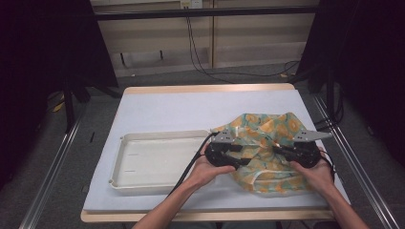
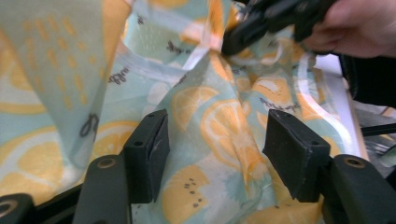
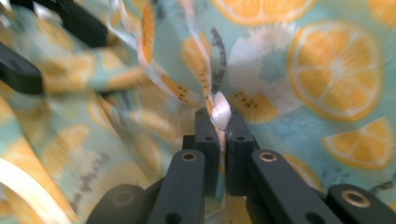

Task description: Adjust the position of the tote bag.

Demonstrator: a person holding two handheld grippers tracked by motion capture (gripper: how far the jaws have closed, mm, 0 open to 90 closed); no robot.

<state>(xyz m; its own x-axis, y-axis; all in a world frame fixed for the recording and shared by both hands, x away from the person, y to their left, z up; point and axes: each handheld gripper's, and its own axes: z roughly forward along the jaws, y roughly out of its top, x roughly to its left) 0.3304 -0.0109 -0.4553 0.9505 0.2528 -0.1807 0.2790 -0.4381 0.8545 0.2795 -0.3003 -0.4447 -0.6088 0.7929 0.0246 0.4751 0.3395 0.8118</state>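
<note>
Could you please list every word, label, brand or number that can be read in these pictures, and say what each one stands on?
None can be read.
Crumpled teal cloth with orange-slice print: small dark marks between the slices, too blurred to tell whether they are lettering.
Shallow cream plastic tray: no text.
Left gripper, jaws open, and right gripper, shut on the cloth's pale edging: no markings.

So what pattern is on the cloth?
Orange slices on pale teal, with white trim; the cloth shows best in the right gripper view.
</note>
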